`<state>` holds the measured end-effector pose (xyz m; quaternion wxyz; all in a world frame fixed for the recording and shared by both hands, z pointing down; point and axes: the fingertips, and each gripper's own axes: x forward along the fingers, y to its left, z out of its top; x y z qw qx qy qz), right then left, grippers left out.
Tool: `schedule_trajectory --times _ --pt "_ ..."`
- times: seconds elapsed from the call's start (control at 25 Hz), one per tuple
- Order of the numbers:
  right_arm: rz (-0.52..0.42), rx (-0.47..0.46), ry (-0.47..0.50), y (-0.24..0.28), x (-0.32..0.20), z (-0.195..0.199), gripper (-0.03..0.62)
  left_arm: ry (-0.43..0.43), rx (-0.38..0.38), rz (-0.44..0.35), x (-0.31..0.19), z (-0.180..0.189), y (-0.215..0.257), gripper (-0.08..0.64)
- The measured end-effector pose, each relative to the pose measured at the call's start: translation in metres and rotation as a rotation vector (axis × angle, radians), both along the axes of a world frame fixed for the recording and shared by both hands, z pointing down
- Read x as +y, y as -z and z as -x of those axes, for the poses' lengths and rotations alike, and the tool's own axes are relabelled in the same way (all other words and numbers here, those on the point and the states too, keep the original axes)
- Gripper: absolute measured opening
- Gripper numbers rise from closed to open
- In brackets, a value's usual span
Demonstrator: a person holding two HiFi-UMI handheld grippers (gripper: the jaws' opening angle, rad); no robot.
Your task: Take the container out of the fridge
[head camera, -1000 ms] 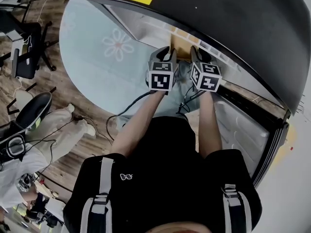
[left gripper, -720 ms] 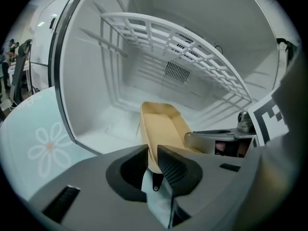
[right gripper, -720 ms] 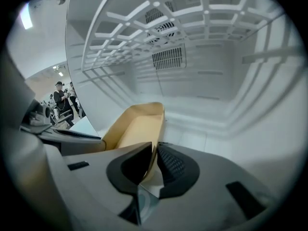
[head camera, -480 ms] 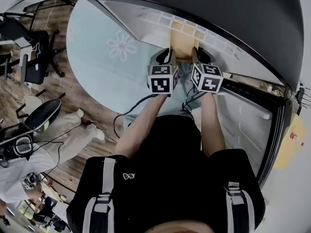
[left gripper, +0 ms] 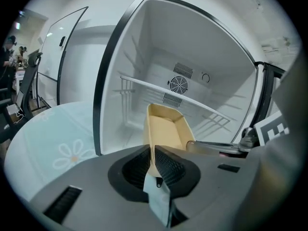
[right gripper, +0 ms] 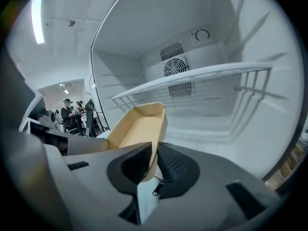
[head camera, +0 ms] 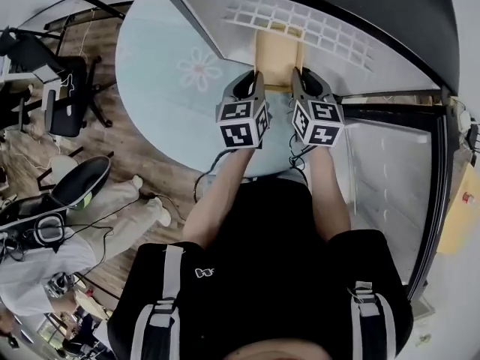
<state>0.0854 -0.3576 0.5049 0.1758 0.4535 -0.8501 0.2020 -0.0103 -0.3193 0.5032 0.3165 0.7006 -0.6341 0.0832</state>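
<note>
A tan open-topped paper container (head camera: 277, 57) hangs in front of the open fridge (head camera: 390, 21), held up between both grippers. My left gripper (head camera: 257, 76) has its jaws closing on the container's left wall, and the pads press it (left gripper: 153, 150). On the opposite wall my right gripper (head camera: 298, 74) is shut (right gripper: 155, 153). In the left gripper view the container (left gripper: 168, 129) looks empty, with the fridge's white wire shelf (left gripper: 192, 100) behind it. The right gripper view shows the container (right gripper: 139, 126) from its other side.
A round pale-blue table with a flower print (head camera: 172, 81) stands left of the fridge. The open fridge door (head camera: 390, 178) hangs at the right. Office chairs (head camera: 60, 96) and a seated person (head camera: 45, 253) are at the left on the wood floor.
The head view has swung so that more of the fridge's wire shelf shows beyond the container. Both grippers have stayed at the container's side walls, a little closer to me.
</note>
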Motion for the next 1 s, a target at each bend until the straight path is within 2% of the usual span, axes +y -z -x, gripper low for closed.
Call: schedule_trajectory --times 0.2,0.44,0.6,0.84,1.0 --pt "-0.04 -0.01 -0.093 0.024 0.037 -0.002 0.04 -0.094 0.017 -0.051 0.03 0.001 0.025 0.034" --pt "-0.095 -0.023 -0.195 0.041 0.079 0.015 0.034 -0.173 0.02 -0.094 0.064 0.02 0.041 0.034" --pt "-0.156 -0.01 -0.227 0.06 0.107 0.017 0.034 -0.209 0.038 -0.136 0.087 0.023 0.058 0.035" --pt "-0.264 -0.055 -0.274 0.099 0.128 0.014 0.029 -0.25 0.04 -0.241 0.106 0.022 0.093 0.035" --pt "-0.283 -0.081 -0.305 0.11 0.145 0.016 0.026 -0.282 0.031 -0.272 0.121 0.024 0.105 0.034"
